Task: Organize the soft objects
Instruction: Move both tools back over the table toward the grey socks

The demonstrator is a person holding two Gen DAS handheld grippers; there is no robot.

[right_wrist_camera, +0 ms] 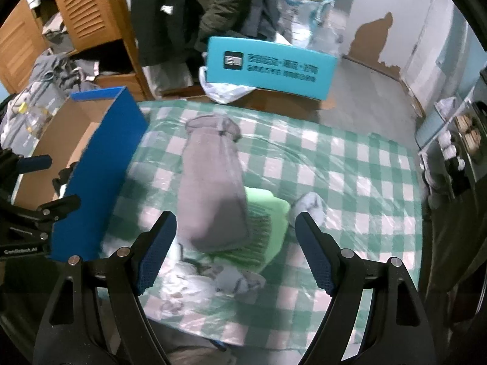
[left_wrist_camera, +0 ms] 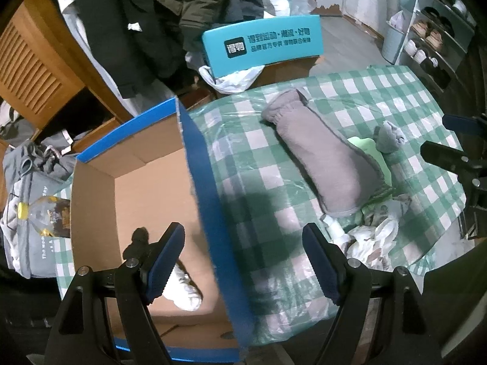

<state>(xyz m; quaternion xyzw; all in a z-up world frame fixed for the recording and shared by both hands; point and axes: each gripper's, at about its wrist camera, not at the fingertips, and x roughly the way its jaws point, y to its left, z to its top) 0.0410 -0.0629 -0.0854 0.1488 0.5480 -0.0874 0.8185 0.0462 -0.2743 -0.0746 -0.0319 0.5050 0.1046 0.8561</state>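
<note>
A folded grey garment (left_wrist_camera: 322, 158) (right_wrist_camera: 211, 188) lies on the green-checked table (left_wrist_camera: 395, 97) (right_wrist_camera: 350, 182), partly over a light green cloth (left_wrist_camera: 369, 149) (right_wrist_camera: 268, 222). A small grey sock bundle (left_wrist_camera: 391, 137) (right_wrist_camera: 310, 203) sits beside it. Crumpled pale cloths (left_wrist_camera: 374, 231) (right_wrist_camera: 234, 279) lie at the near edge. The open cardboard box with blue sides (left_wrist_camera: 194, 158) (right_wrist_camera: 103, 158) holds a white item (left_wrist_camera: 185, 289) and a dark item (left_wrist_camera: 138, 240). My left gripper (left_wrist_camera: 243, 261) is open and empty over the box's right wall. My right gripper (right_wrist_camera: 234, 252) is open and empty above the grey garment's near end.
A teal box with printing (left_wrist_camera: 261, 44) (right_wrist_camera: 268, 67) stands behind the table over a white plastic bag (left_wrist_camera: 231, 79). Dark coats (left_wrist_camera: 137, 15) hang at the back by a wooden cabinet (left_wrist_camera: 33, 67). A shoe rack (left_wrist_camera: 432, 36) is far right. Grey bags (left_wrist_camera: 27, 200) lie left.
</note>
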